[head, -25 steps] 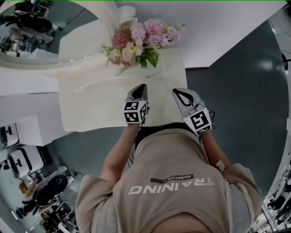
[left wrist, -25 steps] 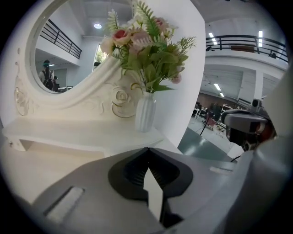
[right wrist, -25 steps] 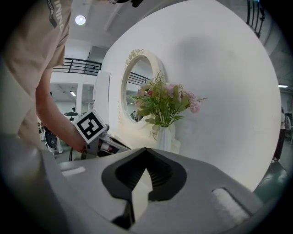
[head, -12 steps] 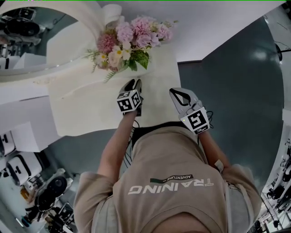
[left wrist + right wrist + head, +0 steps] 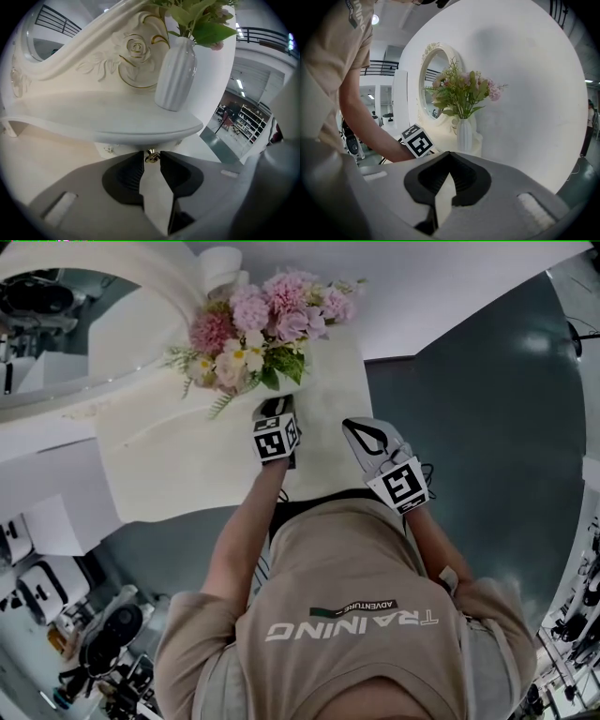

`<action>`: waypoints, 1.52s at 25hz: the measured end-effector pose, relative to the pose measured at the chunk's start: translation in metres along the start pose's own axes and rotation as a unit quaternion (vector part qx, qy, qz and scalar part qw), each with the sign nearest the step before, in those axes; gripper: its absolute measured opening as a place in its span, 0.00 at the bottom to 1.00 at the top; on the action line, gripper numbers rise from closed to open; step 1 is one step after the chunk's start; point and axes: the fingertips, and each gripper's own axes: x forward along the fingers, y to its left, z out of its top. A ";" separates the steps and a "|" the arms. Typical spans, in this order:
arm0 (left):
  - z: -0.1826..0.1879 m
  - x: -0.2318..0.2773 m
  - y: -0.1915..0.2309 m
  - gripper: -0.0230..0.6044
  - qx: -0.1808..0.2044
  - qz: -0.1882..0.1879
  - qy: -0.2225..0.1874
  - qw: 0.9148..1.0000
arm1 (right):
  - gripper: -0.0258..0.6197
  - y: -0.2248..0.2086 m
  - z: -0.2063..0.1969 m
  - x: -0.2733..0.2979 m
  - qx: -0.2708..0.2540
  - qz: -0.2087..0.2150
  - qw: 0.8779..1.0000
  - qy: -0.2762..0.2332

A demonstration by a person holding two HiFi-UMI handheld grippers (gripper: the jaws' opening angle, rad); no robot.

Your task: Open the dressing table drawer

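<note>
The white dressing table (image 5: pixel 169 456) has a raised shelf (image 5: pixel 117 122) that carries a white vase (image 5: pixel 176 75). Under the shelf's edge sits a small gold drawer knob (image 5: pixel 151 156); my gripper body hides most of the drawer front. My left gripper (image 5: pixel 151 160) is open, its jaws have just been opening, and the knob stands between the fingertips without being pinched. In the head view the left gripper (image 5: pixel 277 413) hangs over the tabletop just below the flowers (image 5: pixel 262 324). My right gripper (image 5: pixel 349 425) is shut and empty, held in the air beside the table (image 5: pixel 449 157).
An oval mirror (image 5: pixel 47 324) with a carved white frame (image 5: pixel 136 47) rises behind the table. A curved white wall (image 5: pixel 525 93) backs it, with grey floor (image 5: pixel 487 427) to the right. Equipment stands on the floor at the lower left (image 5: pixel 103 643).
My left gripper has moved up the picture, from near the table's front edge towards the flowers. The right gripper has stayed almost where it was.
</note>
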 end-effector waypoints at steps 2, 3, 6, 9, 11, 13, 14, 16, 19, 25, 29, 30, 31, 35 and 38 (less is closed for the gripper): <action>0.000 0.000 -0.001 0.21 0.002 0.000 -0.002 1.000 | 0.04 0.000 -0.002 0.000 0.002 -0.001 1.000 0.003; 0.000 0.000 -0.001 0.21 0.005 0.000 -0.002 1.000 | 0.04 0.000 -0.002 0.000 0.003 -0.002 1.000 0.003; 0.000 0.001 -0.001 0.21 0.014 0.002 0.002 1.000 | 0.04 -0.001 -0.004 0.000 0.005 -0.006 1.000 0.002; -0.003 -0.001 -0.002 0.21 0.016 0.006 0.008 1.000 | 0.04 0.000 -0.003 0.001 0.006 -0.006 1.000 0.001; -0.006 -0.004 -0.004 0.21 0.015 0.007 0.013 1.000 | 0.04 0.003 -0.001 0.000 0.003 -0.005 1.000 0.000; -0.010 -0.008 -0.006 0.21 0.013 0.005 0.016 1.000 | 0.04 0.005 0.000 -0.001 0.000 -0.002 1.000 0.001; -0.012 -0.010 -0.007 0.21 0.012 0.004 0.018 1.000 | 0.04 0.006 0.001 -0.001 0.004 -0.001 1.000 -0.001; -0.015 -0.014 -0.008 0.21 0.013 0.005 0.020 1.000 | 0.04 0.006 0.003 -0.001 0.020 0.000 1.000 -0.009; -0.024 -0.018 -0.009 0.21 0.014 0.003 0.024 1.000 | 0.04 0.008 0.002 -0.003 0.028 0.000 1.000 -0.013; -0.036 -0.030 -0.012 0.21 0.015 0.000 0.036 0.999 | 0.04 0.013 0.001 -0.004 0.029 0.002 0.999 -0.014; -0.043 -0.035 -0.016 0.21 0.015 -0.002 0.038 0.999 | 0.04 0.013 0.000 -0.004 0.028 0.003 1.000 -0.013; -0.043 -0.036 -0.016 0.21 0.014 -0.002 0.037 0.999 | 0.04 0.014 0.000 -0.003 0.027 0.004 1.000 -0.014; -0.044 -0.036 -0.017 0.21 0.014 -0.002 0.037 0.999 | 0.04 0.014 0.000 -0.003 0.026 0.004 1.000 -0.014; -0.051 -0.039 -0.020 0.21 0.015 -0.004 0.042 0.999 | 0.04 0.017 -0.002 -0.003 0.026 0.005 1.000 -0.012; -0.051 -0.041 -0.019 0.21 0.011 -0.005 0.037 0.999 | 0.04 0.019 0.001 0.000 0.024 0.008 1.000 -0.012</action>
